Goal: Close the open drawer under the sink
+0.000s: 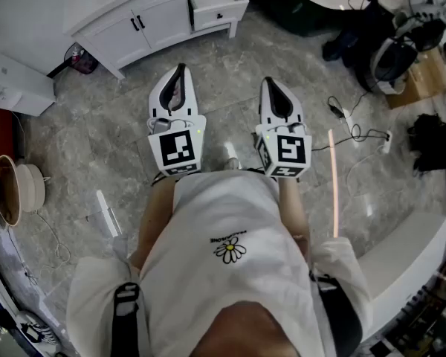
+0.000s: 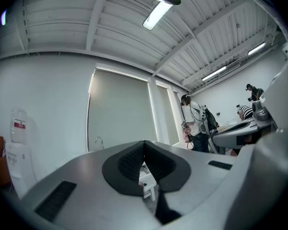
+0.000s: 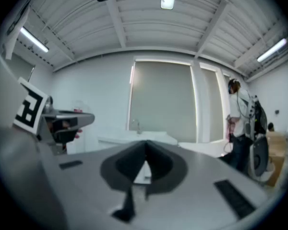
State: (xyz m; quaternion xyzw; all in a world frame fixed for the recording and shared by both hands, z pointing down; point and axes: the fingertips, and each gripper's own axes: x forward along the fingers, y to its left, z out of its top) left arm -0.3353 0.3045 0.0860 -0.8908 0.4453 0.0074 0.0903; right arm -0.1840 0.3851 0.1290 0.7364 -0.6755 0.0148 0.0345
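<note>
Drawer (image 1: 217, 6) at one o'clock, probably light, rigid; push its flat front; left gripper (image 1: 181, 73), right gripper (image 1: 271, 85) clenched, empty

- Floor (image 1: 208, 73): grey marbled tiles.
- White box (image 1: 15, 86): at the floor's left edge.
- Brown bowl-shaped thing (image 1: 6, 188) on a white base: at the left edge, nearer than the white box, with a thin cable trailing from it.
- Power strip (image 1: 387, 141): on the floor toward its right edge, with black cables running to it.
- Orange strip (image 1: 332, 184): lying straight on the floor, left of the power strip.
- Cardboard box (image 1: 424, 79): far right corner, beside black bags (image 1: 349, 42).
- Person (image 2: 196, 123): standing across the room.
- Ceiling lamp (image 2: 157, 14): a lit tube.
- Grey blind (image 3: 163, 102): covers the window.
</note>
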